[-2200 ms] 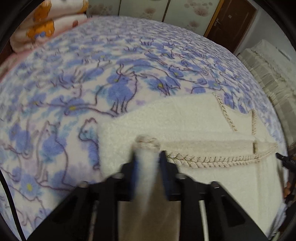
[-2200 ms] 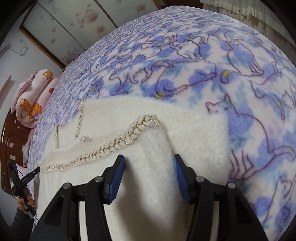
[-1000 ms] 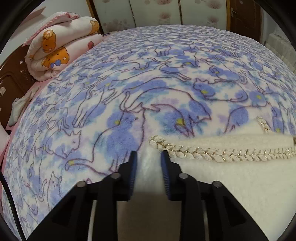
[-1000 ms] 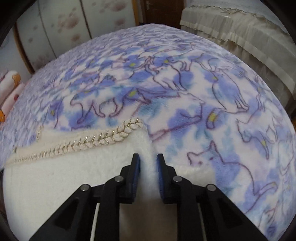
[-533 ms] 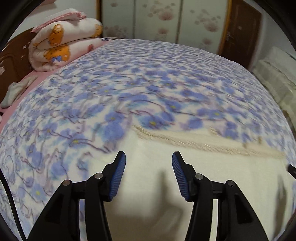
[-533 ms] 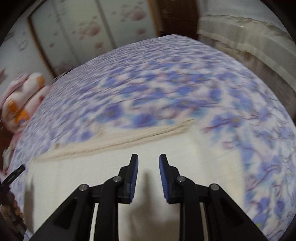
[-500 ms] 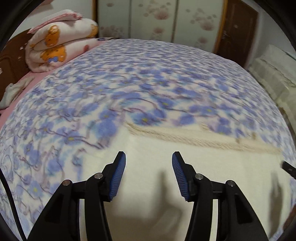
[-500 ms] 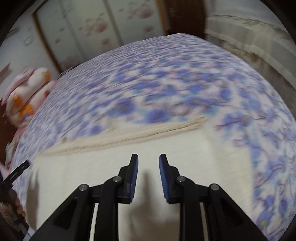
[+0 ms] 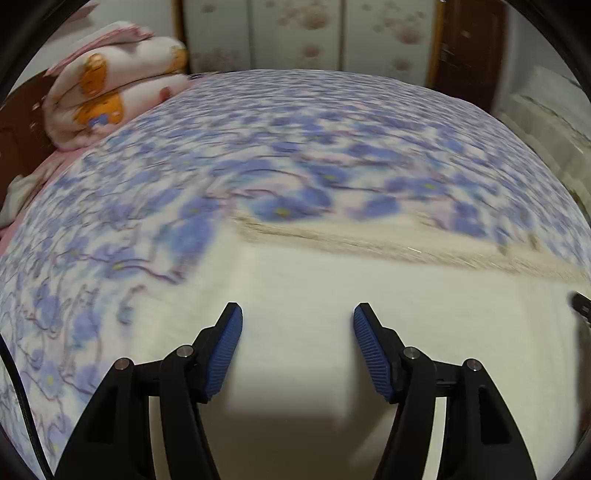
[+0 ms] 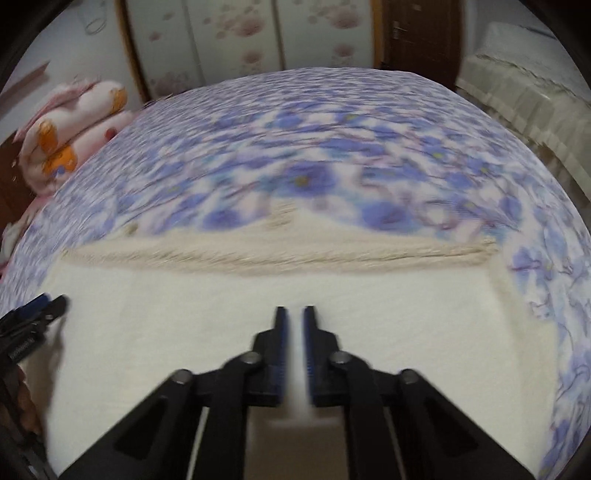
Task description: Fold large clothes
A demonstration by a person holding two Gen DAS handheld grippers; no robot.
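Fluffy cream garment [image 9: 295, 295], braided edge [image 10: 277, 254]

Wide bed [image 9: 332, 122] under a fleece blanket printed with blue-violet flowers. Lying flat across its near part: cream fluffy garment [image 9: 369, 295] [image 10: 258, 314] with braided beige trim. At its far left corner: folded pink bear-print quilt [image 9: 107, 96] [image 10: 70, 125].

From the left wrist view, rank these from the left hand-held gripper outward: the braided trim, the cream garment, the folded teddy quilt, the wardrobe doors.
From the left hand-held gripper:
1. Cream garment, directly under the fingers.
2. Braided trim, along the garment's far edge.
3. Folded teddy quilt, far left corner of the bed.
4. Wardrobe doors, behind the bed.
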